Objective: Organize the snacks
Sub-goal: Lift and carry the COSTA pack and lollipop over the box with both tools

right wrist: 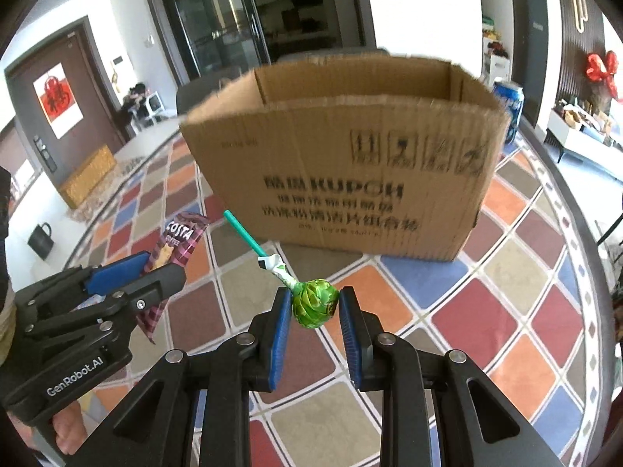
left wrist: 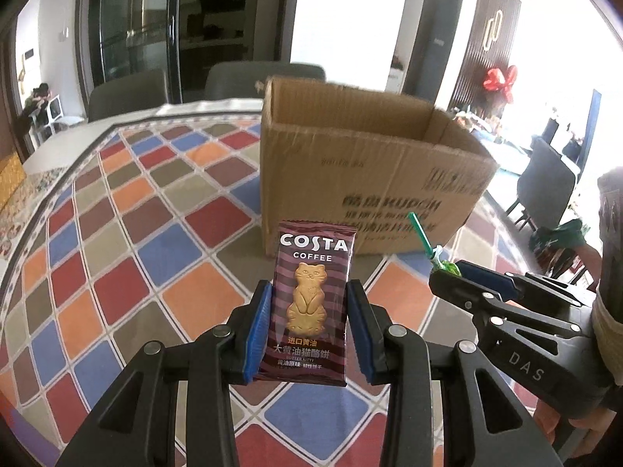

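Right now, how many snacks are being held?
2: a biscuit packet in the left gripper and a lollipop in the right gripper. The box may hide more.

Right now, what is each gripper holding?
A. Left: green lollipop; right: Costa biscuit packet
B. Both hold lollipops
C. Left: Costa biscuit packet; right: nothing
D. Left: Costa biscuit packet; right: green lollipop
D. The left gripper is shut on the Costa biscuit packet, and the right gripper is shut on the green lollipop, both in front of the open cardboard box.
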Demonstrator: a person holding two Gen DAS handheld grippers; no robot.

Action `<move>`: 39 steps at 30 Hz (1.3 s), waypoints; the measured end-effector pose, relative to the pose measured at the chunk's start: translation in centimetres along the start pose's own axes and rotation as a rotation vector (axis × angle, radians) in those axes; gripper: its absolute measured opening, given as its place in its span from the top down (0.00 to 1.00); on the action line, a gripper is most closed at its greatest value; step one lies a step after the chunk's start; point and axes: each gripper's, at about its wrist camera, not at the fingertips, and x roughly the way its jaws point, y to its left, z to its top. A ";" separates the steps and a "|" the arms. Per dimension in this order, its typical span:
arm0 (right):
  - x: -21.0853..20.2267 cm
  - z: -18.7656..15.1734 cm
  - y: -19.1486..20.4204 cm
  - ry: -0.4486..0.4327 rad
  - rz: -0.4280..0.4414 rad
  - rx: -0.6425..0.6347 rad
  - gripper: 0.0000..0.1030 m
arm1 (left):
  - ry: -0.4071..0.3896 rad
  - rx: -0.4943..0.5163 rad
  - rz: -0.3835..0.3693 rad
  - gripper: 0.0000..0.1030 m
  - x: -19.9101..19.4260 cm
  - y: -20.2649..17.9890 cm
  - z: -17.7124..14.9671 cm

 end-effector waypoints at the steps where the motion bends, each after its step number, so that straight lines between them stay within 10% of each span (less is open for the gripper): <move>1: -0.6 0.2 -0.1 -0.016 0.000 0.001 0.74 | -0.010 0.000 -0.003 0.63 -0.4 -0.1 0.2; 26: -8.8 6.2 0.4 -0.302 -0.016 -0.001 0.74 | -0.216 0.076 -0.027 0.63 -5.5 -2.5 7.3; 39: -8.5 10.2 -0.9 -0.317 -0.064 -0.009 0.74 | -0.221 0.109 -0.022 0.63 -3.5 -3.1 11.8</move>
